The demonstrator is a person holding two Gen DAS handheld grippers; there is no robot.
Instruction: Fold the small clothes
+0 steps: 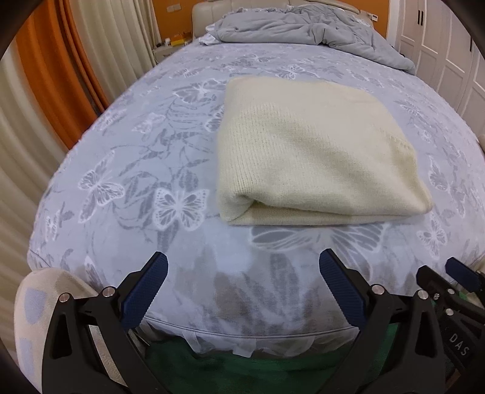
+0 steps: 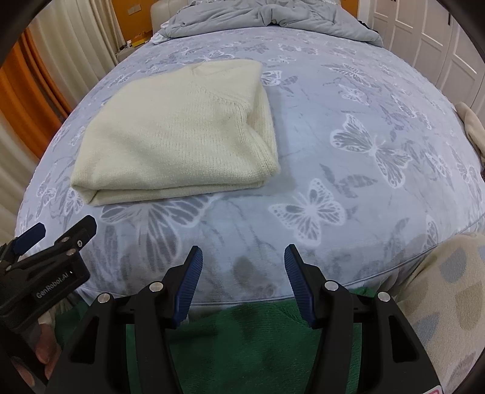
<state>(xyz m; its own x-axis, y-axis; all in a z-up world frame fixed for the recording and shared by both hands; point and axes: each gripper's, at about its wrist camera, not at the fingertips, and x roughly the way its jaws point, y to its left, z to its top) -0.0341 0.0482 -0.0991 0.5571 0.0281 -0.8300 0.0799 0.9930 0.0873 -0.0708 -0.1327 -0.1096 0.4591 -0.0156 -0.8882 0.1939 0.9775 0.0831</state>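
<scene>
Your cream sweater (image 1: 315, 154) lies folded on the bed (image 1: 145, 157), apart from both tongs. Left tongs (image 1: 242, 272) and right tongs (image 2: 242, 263) gape empty; only the right view shows its neckline.

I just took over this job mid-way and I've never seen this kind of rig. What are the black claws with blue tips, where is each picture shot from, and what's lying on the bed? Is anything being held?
There is no robot arm here. A person holds a two-finger gripper in each hand, and each gripper carries a fisheye camera that looks forward along its fingers, which bends the bed into a dome.

One picture comes from the left gripper, the other from the right gripper. Each also catches the other gripper at its edge.

On the butterfly bedspread lies a cream knit sweater, already folded into a neat rectangle. A crumpled grey duvet sits at the far end of the bed.

Both grippers are open near the foot of the bed, short of the sweater, and hold nothing.
</scene>
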